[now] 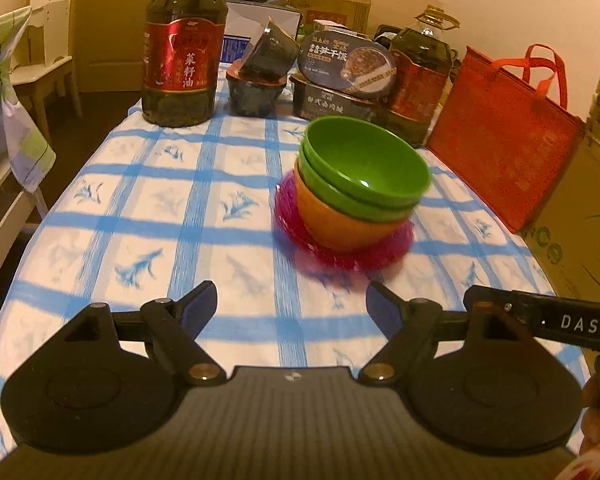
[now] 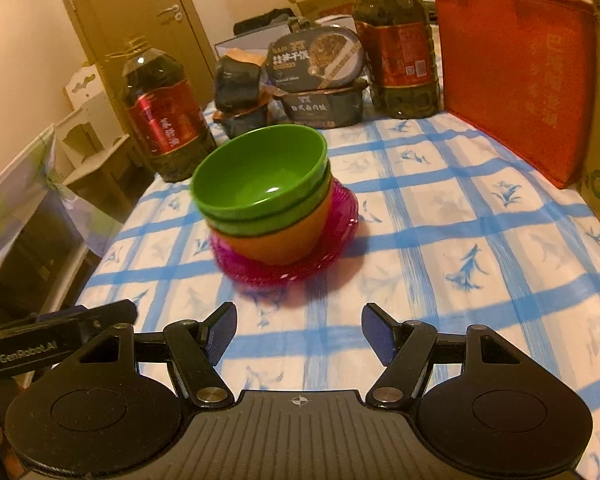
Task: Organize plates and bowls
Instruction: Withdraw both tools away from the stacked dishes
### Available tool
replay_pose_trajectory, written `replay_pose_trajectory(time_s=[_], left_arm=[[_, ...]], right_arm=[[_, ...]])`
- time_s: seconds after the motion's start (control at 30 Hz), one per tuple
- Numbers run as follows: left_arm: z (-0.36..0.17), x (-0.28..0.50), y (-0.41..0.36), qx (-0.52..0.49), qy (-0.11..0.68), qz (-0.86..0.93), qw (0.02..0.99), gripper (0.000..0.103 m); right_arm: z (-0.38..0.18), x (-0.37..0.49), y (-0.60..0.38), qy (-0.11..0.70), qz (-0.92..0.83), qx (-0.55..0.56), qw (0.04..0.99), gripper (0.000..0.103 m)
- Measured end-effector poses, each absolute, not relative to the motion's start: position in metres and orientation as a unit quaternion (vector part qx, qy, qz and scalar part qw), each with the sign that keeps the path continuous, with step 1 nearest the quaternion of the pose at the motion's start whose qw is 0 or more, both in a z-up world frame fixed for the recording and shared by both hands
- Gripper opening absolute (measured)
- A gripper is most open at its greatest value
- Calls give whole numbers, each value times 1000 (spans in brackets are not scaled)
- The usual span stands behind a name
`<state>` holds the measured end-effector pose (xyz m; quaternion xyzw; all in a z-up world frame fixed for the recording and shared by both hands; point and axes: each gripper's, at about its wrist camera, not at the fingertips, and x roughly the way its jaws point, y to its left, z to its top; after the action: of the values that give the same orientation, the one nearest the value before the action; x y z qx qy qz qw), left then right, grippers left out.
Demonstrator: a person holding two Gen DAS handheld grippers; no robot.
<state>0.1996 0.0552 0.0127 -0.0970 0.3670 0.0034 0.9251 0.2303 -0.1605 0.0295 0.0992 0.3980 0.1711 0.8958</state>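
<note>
Both sets of jaws are spread wide with nothing between them, just tablecloth showing in the gap. The left gripper [image 1: 292, 300] and right gripper [image 2: 298, 326] both hang over the near edge of the table [image 1: 148, 208], well apart from the stack.

The stack sits roughly mid-table: 2 green bowls [image 1: 366, 164] nested in an orange bowl [image 1: 340, 224], all on a pink plate [image 1: 300, 236]. It looks like more than 1 pink plate in the right wrist view, but I can't tell for sure. The bowls look tilted, though that could be the fisheye.

Along the far edge there's an oil bottle [image 1: 184, 48] at the far left corner, some dark food tubs [image 1: 256, 84], boxed rice meals [image 1: 344, 68] stacked 2 high, and a second oil bottle [image 1: 418, 76]. A red tote bag [image 1: 504, 152] stands along the right edge.

What differs per view:
- left wrist view shows a cardboard box [image 1: 580, 216] just past the bag, a bit of the right gripper's body poking in at the right, and fingers [image 1: 596, 412] at the bottom right corner
- right wrist view shows a door [image 2: 140, 20] with a handle, and the left gripper's body with a GenRobot.AI label at the lower left
- both catch a white chair [image 1: 48, 36] off the left edge
</note>
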Motion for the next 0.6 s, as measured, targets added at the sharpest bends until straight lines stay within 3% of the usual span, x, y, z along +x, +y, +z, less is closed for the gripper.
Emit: replay_pose_trajectory(time_s=[0.6], left_arm=[[29, 102, 38, -81, 370, 15, 925, 79]], right_arm=[[47, 128, -163, 381, 172, 70, 906, 69]])
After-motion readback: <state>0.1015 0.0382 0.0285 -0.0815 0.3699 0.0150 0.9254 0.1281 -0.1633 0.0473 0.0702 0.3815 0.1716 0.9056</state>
